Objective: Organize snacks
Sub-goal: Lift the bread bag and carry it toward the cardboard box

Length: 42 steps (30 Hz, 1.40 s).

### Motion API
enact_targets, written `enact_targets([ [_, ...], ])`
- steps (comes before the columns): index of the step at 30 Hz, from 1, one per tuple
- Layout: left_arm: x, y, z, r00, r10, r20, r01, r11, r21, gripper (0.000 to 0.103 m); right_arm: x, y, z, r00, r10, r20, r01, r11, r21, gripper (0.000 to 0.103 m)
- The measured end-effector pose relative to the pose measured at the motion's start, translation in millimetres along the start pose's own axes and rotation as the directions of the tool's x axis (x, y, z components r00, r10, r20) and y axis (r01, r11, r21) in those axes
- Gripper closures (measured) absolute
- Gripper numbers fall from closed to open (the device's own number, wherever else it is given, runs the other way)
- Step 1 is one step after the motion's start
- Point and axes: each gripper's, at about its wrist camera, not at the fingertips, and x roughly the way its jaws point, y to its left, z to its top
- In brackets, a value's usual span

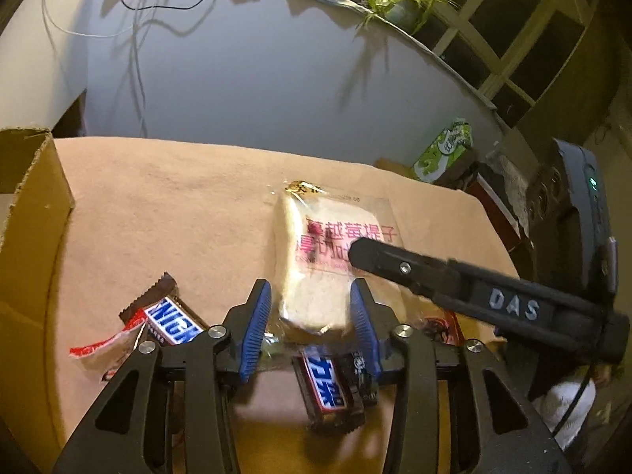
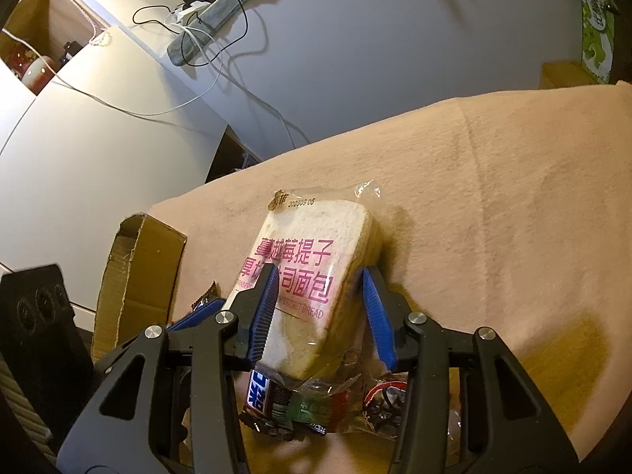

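Bread is what I am after right now: the bagged toast slice [image 2: 316, 276] lies flat near the middle of the table's pink cloth [image 2: 513, 205], its near end resting over the small heap of snacks at the near edge. My right gripper [image 2: 320, 308] is spread wide with a blue pad on each side of the slice; the left pad looks to be against the wrapper, the right one seems just off the crust, so I judge it is straddling, not yet squeezing. My left gripper [image 1: 312, 324] is likewise parted around the near end of the same bag, and I cannot tell whether its pads touch the plastic.

Under and beside the bread sit a Snickers bar [image 1: 173, 322] toward the left, a second chocolate bar [image 1: 328, 391] right below my left fingers, and a few crumpled wrappers. The cardboard box [image 1: 35, 205] stands open at the left edge of the table, well apart from the bread.

So the step in hand, as I read it, is picking up the bread to move it to the box. Next I should close the right pads gently on the sides, since the slice is soft and the bag slippery, lift clear of the bars beneath, and get my left gripper out of the way.
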Motion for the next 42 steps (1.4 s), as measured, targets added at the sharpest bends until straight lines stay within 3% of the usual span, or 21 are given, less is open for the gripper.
enact_targets([
  [14,-33.5,-15.8,-9.1,0.994,0.058,0.095,-0.066,0.995,0.077,0.063,-15.7,14.7,-3.7,0.999,0.022,0.030,-0.020,0.999,-0.046,0.058],
  [20,-63.1,-11.5,-13.8,0.983,0.086,0.165,-0.098,0.993,0.069,0.063,-27.0,44.4,-8.3,0.997,0.052,0.056,-0.046,0.994,-0.099,0.058],
  [28,-108.6,2.9,-24.0,0.955,0.139,0.262,-0.156,0.987,0.046,0.063,-33.1,97.6,-19.2,0.991,0.113,0.070,-0.099,0.978,-0.181,0.058],
  [42,-151.7,55.2,-41.3,0.927,0.203,0.316,-0.199,0.979,-0.043,0.063,-5.8,176.8,-40.8,0.988,0.155,0.026,-0.140,0.943,-0.303,0.058],
])
